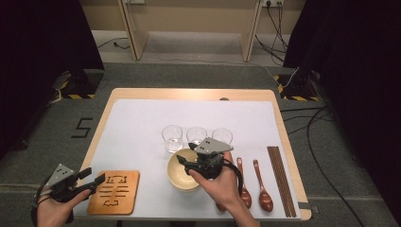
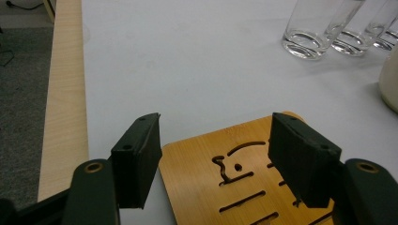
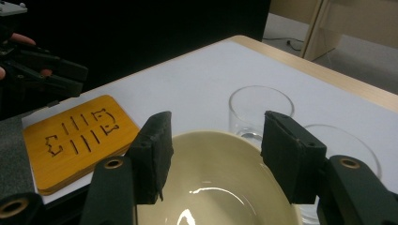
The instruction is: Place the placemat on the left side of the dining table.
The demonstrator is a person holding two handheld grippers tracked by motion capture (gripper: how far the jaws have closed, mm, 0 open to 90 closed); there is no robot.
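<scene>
Our right gripper point(image 1: 185, 162) hovered with fingers released over the bowl point(image 1: 178, 176); closing carelessly, we risked knocking the glasses point(image 1: 172, 137) at its 12 o'clock. Our left gripper point(image 1: 92, 179) stood released above the wooden trivet point(image 1: 114, 192)

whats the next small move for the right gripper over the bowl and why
Probably lower the right gripper so one jaw goes inside the bowl's near rim and one outside, then close. Its jaws stand open above the empty bowl, gripping nothing, and the wooden trivet lies free to the left.

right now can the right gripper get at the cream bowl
Probably yes: the right gripper hangs over the cream bowl, jaws open with nothing between them. The glasses stand behind the bowl, apart from it.
</scene>
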